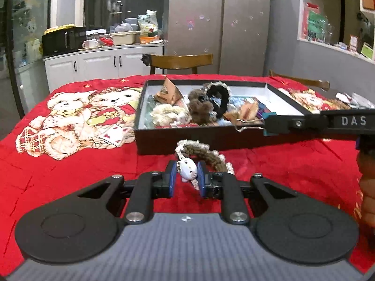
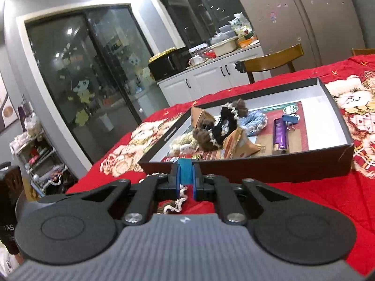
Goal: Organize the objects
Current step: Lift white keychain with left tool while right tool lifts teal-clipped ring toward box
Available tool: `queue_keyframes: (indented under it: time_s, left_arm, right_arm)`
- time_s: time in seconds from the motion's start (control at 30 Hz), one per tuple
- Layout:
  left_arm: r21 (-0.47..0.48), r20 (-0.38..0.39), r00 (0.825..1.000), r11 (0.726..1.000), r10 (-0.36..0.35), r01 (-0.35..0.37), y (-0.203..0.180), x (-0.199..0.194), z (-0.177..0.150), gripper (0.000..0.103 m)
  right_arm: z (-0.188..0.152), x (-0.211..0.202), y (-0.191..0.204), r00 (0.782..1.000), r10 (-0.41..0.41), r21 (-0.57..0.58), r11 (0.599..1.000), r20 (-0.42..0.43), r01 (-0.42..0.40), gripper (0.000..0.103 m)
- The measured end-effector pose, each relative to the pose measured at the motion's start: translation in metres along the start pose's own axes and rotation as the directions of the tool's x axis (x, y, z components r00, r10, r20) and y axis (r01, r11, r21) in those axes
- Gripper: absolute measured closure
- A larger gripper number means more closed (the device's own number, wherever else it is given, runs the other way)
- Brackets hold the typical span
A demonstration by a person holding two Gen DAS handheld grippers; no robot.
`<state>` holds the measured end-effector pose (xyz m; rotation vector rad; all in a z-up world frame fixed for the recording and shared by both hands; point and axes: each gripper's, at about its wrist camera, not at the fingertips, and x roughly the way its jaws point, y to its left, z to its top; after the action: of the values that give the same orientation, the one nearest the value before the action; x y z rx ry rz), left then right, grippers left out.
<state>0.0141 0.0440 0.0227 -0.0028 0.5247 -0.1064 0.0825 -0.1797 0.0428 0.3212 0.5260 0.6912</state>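
Note:
A black shallow box [image 1: 178,138] [image 2: 257,166] sits on the red cloth, holding several scrunchies, paper packets and a purple tube [image 2: 279,135]. My left gripper [image 1: 186,172] is shut on a brown-and-cream scrunchie [image 1: 208,155] with a white cat charm [image 1: 187,169], just in front of the box's near wall. My right gripper [image 2: 185,174] is shut on a blue binder clip [image 2: 185,172] at the box's near edge. In the left wrist view the right gripper [image 1: 267,125] reaches in from the right, with the clip's wire handles [image 1: 243,123] over the box rim.
The red blanket with teddy bear print [image 1: 70,117] covers the table. Wooden chairs [image 1: 180,62] stand behind it. A white cabinet with clutter [image 1: 103,61] and a fridge [image 1: 220,23] lie beyond. Silver wrappers [image 1: 354,99] lie right of the box.

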Motion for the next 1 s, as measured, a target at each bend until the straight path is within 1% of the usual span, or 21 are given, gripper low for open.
queue_keyframes:
  time_s: [0.1, 0.23, 0.3, 0.37, 0.43, 0.53, 0.6, 0.73, 0.83, 1.0]
  left_arm:
    - [-0.016, 0.012, 1.000, 1.000, 0.020, -0.020, 0.004, -0.003, 0.004, 0.080]
    - [-0.036, 0.027, 0.999, 0.999, 0.027, -0.026, 0.007, -0.007, 0.007, 0.080]
    - [-0.034, 0.046, 0.998, 0.999, 0.042, -0.041, 0.008, -0.010, 0.009, 0.080]
    - [-0.029, 0.060, 0.997, 0.999, 0.040, -0.039, 0.009, -0.014, 0.012, 0.080]
    - [-0.033, 0.078, 0.996, 0.999, 0.045, -0.042, 0.010, -0.019, 0.014, 0.080]
    - [-0.033, 0.123, 0.991, 0.998, 0.057, -0.053, 0.013, -0.028, 0.021, 0.080]
    - [-0.007, 0.160, 0.986, 0.999, 0.045, -0.044, 0.014, -0.036, 0.028, 0.080]
    - [-0.015, 0.226, 0.973, 0.999, 0.044, -0.042, 0.018, -0.051, 0.044, 0.081]
    - [-0.025, 0.252, 0.965, 0.997, 0.078, -0.074, 0.020, -0.060, 0.057, 0.081]
    - [-0.024, 0.247, 0.959, 0.990, 0.140, -0.138, 0.018, -0.067, 0.086, 0.080]
  right_arm:
    - [0.002, 0.001, 0.000, 1.000, -0.006, 0.010, 1.000, 0.011, 0.006, 0.091]
    - [0.005, 0.002, 0.003, 1.000, -0.012, 0.012, 1.000, 0.024, 0.012, 0.091]
    - [0.007, 0.002, 0.007, 0.999, -0.033, 0.010, 0.999, 0.031, 0.033, 0.091]
    - [0.010, -0.001, 0.010, 0.997, -0.061, -0.004, 0.998, 0.044, 0.061, 0.091]
    - [0.014, -0.004, 0.013, 0.996, -0.071, -0.003, 0.997, 0.053, 0.071, 0.091]
    - [0.022, -0.012, 0.015, 0.994, -0.082, 0.006, 0.997, 0.078, 0.082, 0.091]
    - [0.027, -0.020, 0.019, 0.992, -0.082, 0.020, 0.997, 0.098, 0.080, 0.091]
    - [0.038, -0.036, 0.027, 0.987, -0.086, 0.013, 0.996, 0.139, 0.085, 0.091]
    - [0.048, -0.044, 0.030, 0.983, -0.094, 0.009, 0.996, 0.158, 0.094, 0.091]
    - [0.069, -0.052, 0.033, 0.977, -0.103, 0.014, 0.995, 0.187, 0.102, 0.091]
